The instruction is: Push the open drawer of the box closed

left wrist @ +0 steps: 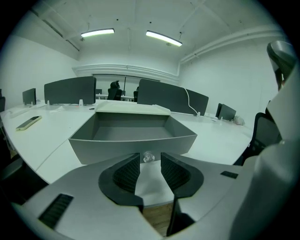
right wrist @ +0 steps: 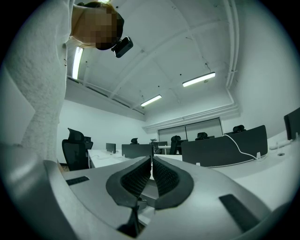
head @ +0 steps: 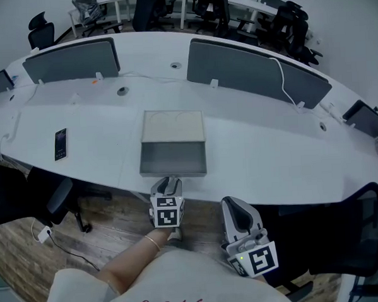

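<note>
Box is set near the front edge of the worktop; its drawer is pulled out toward that edge; left gripper is held right at the drawer front, jaws apart, with the small clear knob seen in the gap at their tips, not clamped; right gripper is held off the worktop past the front edge, jaws together, nothing gripped.
</note>
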Demonstrator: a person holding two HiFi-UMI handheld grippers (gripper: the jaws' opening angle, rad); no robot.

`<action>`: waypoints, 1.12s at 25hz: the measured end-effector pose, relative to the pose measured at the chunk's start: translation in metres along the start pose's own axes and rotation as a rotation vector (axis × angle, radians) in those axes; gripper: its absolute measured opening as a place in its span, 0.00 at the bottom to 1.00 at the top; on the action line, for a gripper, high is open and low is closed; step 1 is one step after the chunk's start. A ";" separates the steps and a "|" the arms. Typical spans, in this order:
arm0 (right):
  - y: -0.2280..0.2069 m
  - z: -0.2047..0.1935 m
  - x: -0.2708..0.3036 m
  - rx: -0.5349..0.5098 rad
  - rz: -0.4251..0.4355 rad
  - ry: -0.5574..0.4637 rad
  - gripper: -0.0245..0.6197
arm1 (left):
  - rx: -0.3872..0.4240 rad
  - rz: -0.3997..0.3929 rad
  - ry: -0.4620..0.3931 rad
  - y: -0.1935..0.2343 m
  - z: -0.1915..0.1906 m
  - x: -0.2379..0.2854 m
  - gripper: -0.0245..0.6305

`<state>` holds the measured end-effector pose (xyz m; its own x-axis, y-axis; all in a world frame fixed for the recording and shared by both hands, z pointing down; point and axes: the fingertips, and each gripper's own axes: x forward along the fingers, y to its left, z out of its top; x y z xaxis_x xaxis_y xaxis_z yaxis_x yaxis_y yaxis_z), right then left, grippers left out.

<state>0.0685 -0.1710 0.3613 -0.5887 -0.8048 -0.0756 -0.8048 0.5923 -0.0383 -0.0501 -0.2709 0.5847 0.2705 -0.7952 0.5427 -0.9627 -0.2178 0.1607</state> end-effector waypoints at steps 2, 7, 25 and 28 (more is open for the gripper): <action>-0.001 0.001 0.000 -0.002 -0.001 -0.004 0.07 | -0.014 -0.003 0.010 -0.001 -0.001 0.003 0.26; -0.005 0.002 -0.003 -0.013 -0.016 -0.005 0.07 | -0.043 0.011 0.023 0.002 -0.001 0.006 0.20; -0.003 0.005 0.006 -0.025 -0.020 -0.020 0.07 | -0.056 -0.046 0.040 0.001 0.003 0.006 0.17; -0.004 0.005 0.007 -0.032 -0.022 -0.017 0.07 | -0.053 -0.051 0.030 0.000 0.009 0.008 0.17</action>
<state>0.0679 -0.1782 0.3565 -0.5693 -0.8169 -0.0924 -0.8200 0.5724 -0.0082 -0.0477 -0.2821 0.5810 0.3205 -0.7665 0.5566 -0.9458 -0.2269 0.2321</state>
